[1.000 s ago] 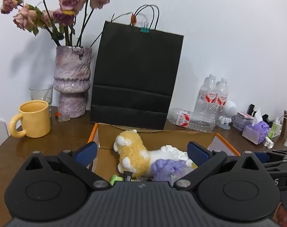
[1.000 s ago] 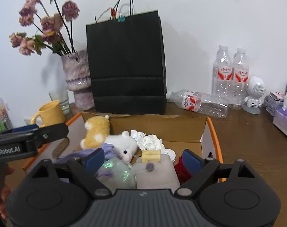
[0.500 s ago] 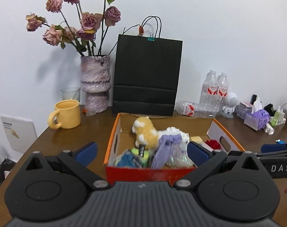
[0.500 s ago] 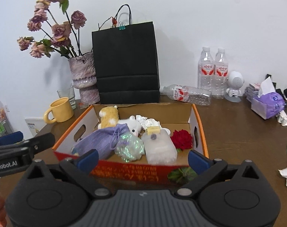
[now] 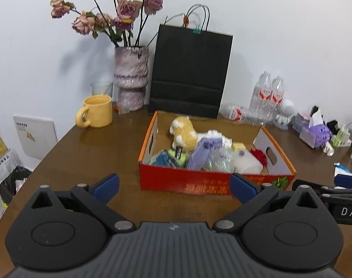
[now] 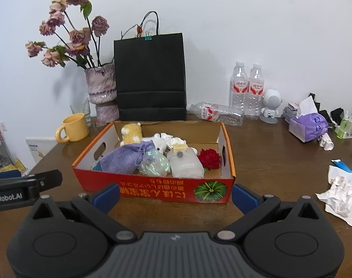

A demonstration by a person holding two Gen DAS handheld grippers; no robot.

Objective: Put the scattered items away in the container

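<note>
- Fingers: left gripper (image 5: 173, 186) has both blue pads spread wide, nothing between them. Right gripper (image 6: 175, 194) likewise spread to its widest, empty; only bare table shows in the gap.
- Change since a second ago: both grippers were right over the box with their pads among the contents; now both sit back at the near side of the table, the whole box in view ahead at 12 o'clock. The right fingers have gone from partly to fully apart in that time.
- Left to right in the right wrist view: yellow mug (image 6: 72, 128) at 10 o'clock of the box, vase (image 6: 101, 90) of dried flowers and black paper bag (image 6: 150, 78) behind it at 12 o'clock.
- Box (image 6: 152, 188) holds a yellow plush toy (image 6: 131, 134), purple pouch (image 6: 126, 158), shiny wrapped ball (image 6: 155, 163), white block (image 6: 186, 164), red rose (image 6: 210, 158). All lie inside the walls.
- Further right: water bottles (image 6: 248, 90), tissue pack (image 6: 307, 127).
- At 3 o'clock of the right gripper: crumpled paper (image 6: 343, 192) on the table, outside the box.
- Reading: last drop looks finished, both hands free. The crumpled paper may be the next pick; cannot tell whether it counts as a scattered item.
</note>
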